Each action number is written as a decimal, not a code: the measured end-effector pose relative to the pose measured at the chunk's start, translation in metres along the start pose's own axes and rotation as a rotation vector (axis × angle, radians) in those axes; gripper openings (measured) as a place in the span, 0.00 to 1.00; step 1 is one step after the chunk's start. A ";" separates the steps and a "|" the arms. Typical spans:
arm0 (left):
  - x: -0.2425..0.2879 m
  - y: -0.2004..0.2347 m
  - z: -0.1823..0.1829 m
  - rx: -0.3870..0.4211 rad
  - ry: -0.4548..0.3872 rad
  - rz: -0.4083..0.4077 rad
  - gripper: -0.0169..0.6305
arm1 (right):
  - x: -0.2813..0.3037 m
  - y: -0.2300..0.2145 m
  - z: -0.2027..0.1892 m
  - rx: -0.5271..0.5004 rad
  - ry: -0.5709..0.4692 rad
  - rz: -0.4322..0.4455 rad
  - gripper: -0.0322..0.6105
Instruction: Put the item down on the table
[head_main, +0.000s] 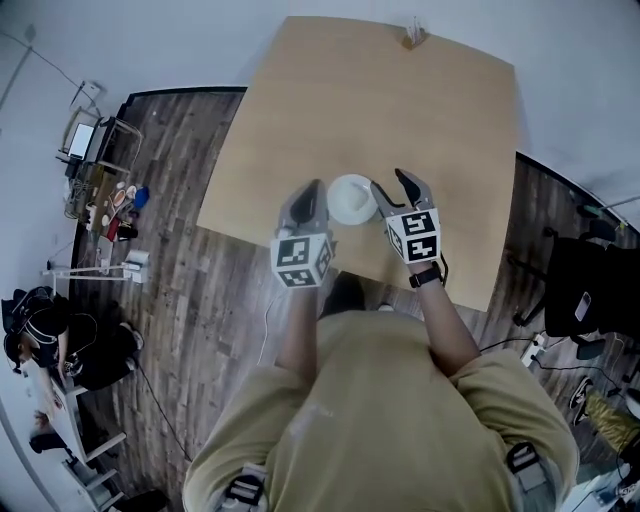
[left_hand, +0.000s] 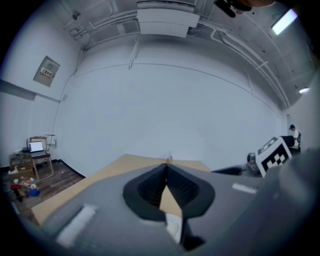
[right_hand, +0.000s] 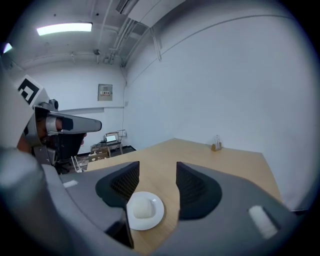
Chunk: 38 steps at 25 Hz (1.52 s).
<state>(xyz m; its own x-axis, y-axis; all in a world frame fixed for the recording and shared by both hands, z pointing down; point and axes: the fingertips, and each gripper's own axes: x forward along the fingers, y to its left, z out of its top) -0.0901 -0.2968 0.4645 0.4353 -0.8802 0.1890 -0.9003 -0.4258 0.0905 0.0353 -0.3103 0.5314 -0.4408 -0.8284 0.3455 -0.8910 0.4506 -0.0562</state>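
Plate (head_main: 338, 212) with the white bun-ish lump (right_hand: 142, 209) sits flat on the desk (head_main: 380, 100), lower middle of the head view, right between both tongs. Left tongs (left_hand: 166, 167) are pinched closed at the tips, gripping nothing I can see. Right tongs (right_hand: 157, 168) gape wide and empty. Risk imo: either one clips the rim backing off, so the plate skids or the lump rolls. Count: 1 plate, 1 lump, 2 tongs, 1 small holder (head_main: 413, 36) at the top edge.

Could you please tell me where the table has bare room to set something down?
Bare: the stretch from the plate to the small holder at the far edge of the table. Crowded: the near edge, where the left gripper and right gripper flank the plate.
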 end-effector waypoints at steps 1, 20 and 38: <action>-0.004 -0.004 0.004 0.007 -0.009 0.000 0.03 | -0.008 -0.003 0.005 -0.006 -0.017 -0.008 0.41; -0.063 -0.077 0.049 0.090 -0.133 -0.015 0.03 | -0.150 -0.025 0.079 -0.050 -0.268 -0.127 0.13; -0.092 -0.111 0.052 0.111 -0.169 -0.013 0.03 | -0.225 -0.051 0.070 -0.024 -0.309 -0.245 0.06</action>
<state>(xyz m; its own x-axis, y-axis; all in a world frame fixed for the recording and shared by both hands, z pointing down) -0.0305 -0.1798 0.3860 0.4495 -0.8931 0.0204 -0.8929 -0.4498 -0.0182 0.1726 -0.1698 0.3907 -0.2304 -0.9719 0.0479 -0.9727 0.2314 0.0164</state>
